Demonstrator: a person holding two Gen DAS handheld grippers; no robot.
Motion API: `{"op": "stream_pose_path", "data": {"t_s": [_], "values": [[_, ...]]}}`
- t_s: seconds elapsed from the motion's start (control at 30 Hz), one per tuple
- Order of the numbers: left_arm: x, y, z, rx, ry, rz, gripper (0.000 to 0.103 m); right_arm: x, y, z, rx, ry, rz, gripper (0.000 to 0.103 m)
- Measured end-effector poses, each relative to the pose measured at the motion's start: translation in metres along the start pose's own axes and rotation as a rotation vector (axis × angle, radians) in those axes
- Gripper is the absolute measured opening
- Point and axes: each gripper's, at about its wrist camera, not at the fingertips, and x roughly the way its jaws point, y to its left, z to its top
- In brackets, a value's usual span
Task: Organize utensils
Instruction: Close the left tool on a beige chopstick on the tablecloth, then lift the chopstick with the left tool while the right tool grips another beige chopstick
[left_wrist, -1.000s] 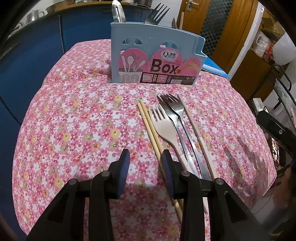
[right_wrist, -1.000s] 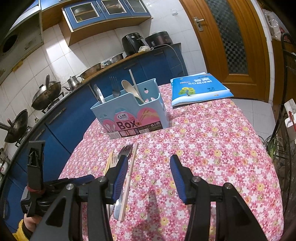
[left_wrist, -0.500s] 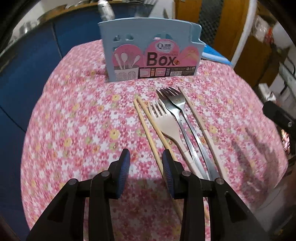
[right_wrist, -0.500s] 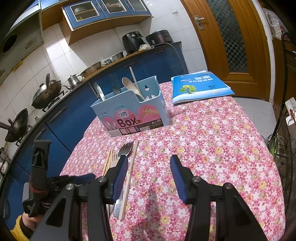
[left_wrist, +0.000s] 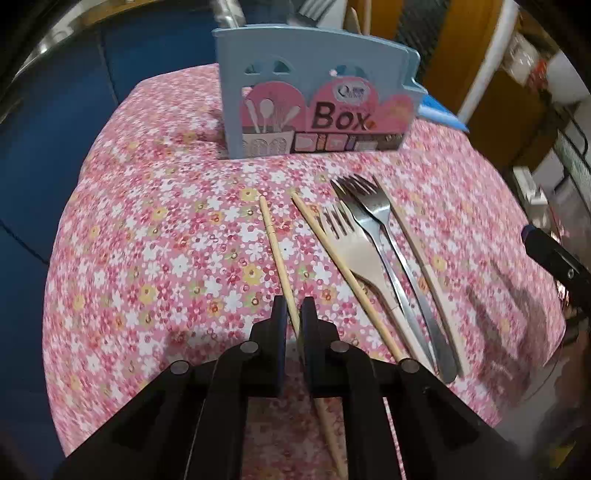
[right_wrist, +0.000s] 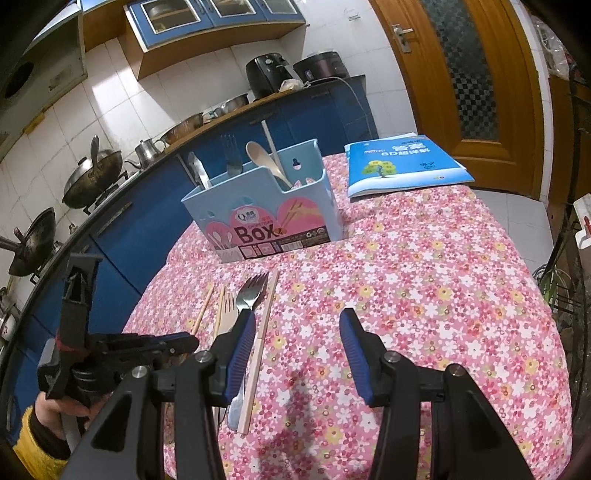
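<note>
Through the left wrist camera, my left gripper (left_wrist: 293, 317) had its jaws closed on a chopstick (left_wrist: 277, 254), pinching it near the lower part of its length, with the thin tip pointing toward the blue utensil box (left_wrist: 314, 92) at the far side of the worktop (left_wrist: 147, 240). Whether the chopstick was lifted off the flowered cloth I could not tell. To its right lay a second chopstick (left_wrist: 343, 277), slanted away from the first. Just beside that lay a pale fork (left_wrist: 354, 254), then two steel forks (left_wrist: 376, 221) overlapping each other, and at the far right a long pale utensil (left_wrist: 424, 266) whose kind I could not make out. The box stood upright, well apart from the row, with handles poking out of its top, blurred.

Through the right wrist camera, my right gripper (right_wrist: 297, 354) hovered over the cloth with its jaws spread wide and nothing between them. Its left finger (right_wrist: 242, 350) stood in front of the handles of the forks (right_wrist: 251, 291). The left gripper (right_wrist: 177, 341) showed at the lower left, held in a hand with a yellow cuff, its tip at the held chopstick (right_wrist: 201, 312). The box (right_wrist: 266, 218) held a wooden spoon (right_wrist: 264, 160), a fork and other upright pieces. A blue booklet (right_wrist: 402, 166) lay on the worktop beyond it, to the right.
</note>
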Motion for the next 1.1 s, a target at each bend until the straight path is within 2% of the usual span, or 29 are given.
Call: {"op": "stream_pose_path", "data": {"t_s": [0.17,0.3,0.4,0.67,0.87,1.1], "values": [[0.002,-0.002,0.008,0.037,0.022,0.0,0.012,0.009,0.009,0.005,-0.034,0.04,-0.011,0.051],[0.004,0.006,0.011,-0.01,0.015,-0.046,0.008,0.017,0.013,0.008,-0.051,0.079,-0.02,0.051],[0.001,0.016,0.008,-0.055,-0.012,-0.09,0.002,0.022,0.015,0.01,-0.065,0.108,-0.031,0.051],[-0.023,0.043,-0.007,-0.128,-0.099,-0.151,0.002,0.043,0.027,0.012,-0.117,0.22,-0.041,0.051],[-0.044,0.054,-0.007,-0.154,-0.2,-0.168,0.002,0.065,0.037,0.014,-0.153,0.319,-0.072,0.033],[-0.054,0.066,-0.005,-0.173,-0.279,-0.19,0.002,0.088,0.046,0.017,-0.171,0.415,-0.096,0.027]]}}
